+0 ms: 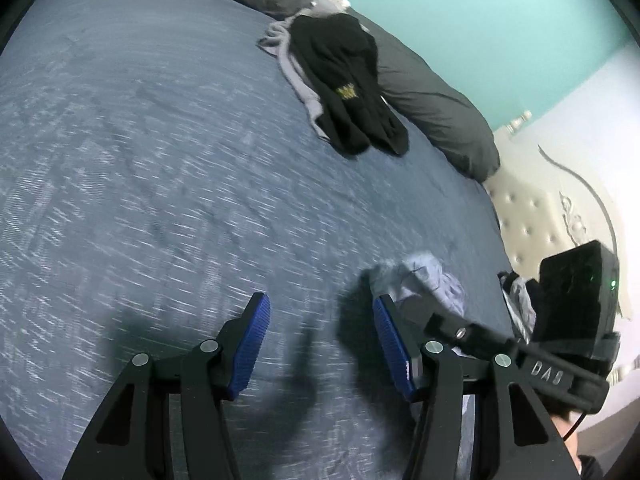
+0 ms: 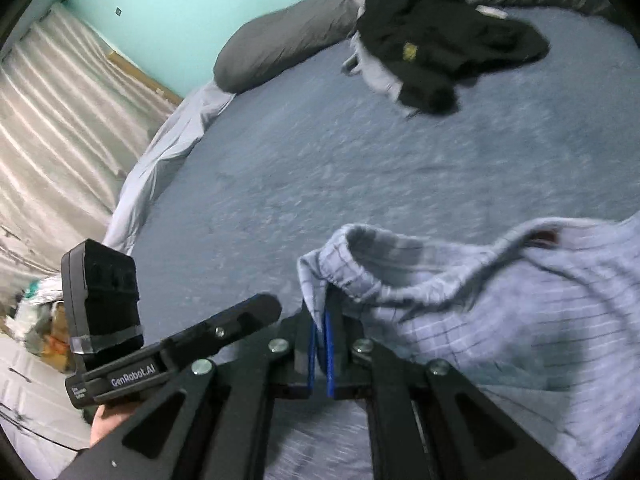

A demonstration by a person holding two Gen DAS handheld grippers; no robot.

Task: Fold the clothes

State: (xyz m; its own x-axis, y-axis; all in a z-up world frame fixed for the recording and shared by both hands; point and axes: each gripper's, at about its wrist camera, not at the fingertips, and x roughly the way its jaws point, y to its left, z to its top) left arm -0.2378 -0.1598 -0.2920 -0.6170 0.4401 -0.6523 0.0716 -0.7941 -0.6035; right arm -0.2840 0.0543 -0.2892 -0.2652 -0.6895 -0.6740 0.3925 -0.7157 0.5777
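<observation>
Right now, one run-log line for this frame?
left gripper: open, empty | right gripper: shut on striped garment | black garment: unfolded by pillows

The bedspread (image 1: 160,160) is slate blue with a fine pale fleck. The pillows (image 1: 432,96) are dark grey. A black garment (image 1: 348,80) bearing a small yellow emblem (image 1: 347,91) lies over a pale lilac-grey one (image 1: 296,76). The shirt (image 2: 500,300) is light blue with thin dark and white stripes. Both grippers are black with blue pads (image 1: 252,340). The wall (image 1: 480,20) is turquoise, the headboard (image 1: 528,216) cream.
</observation>
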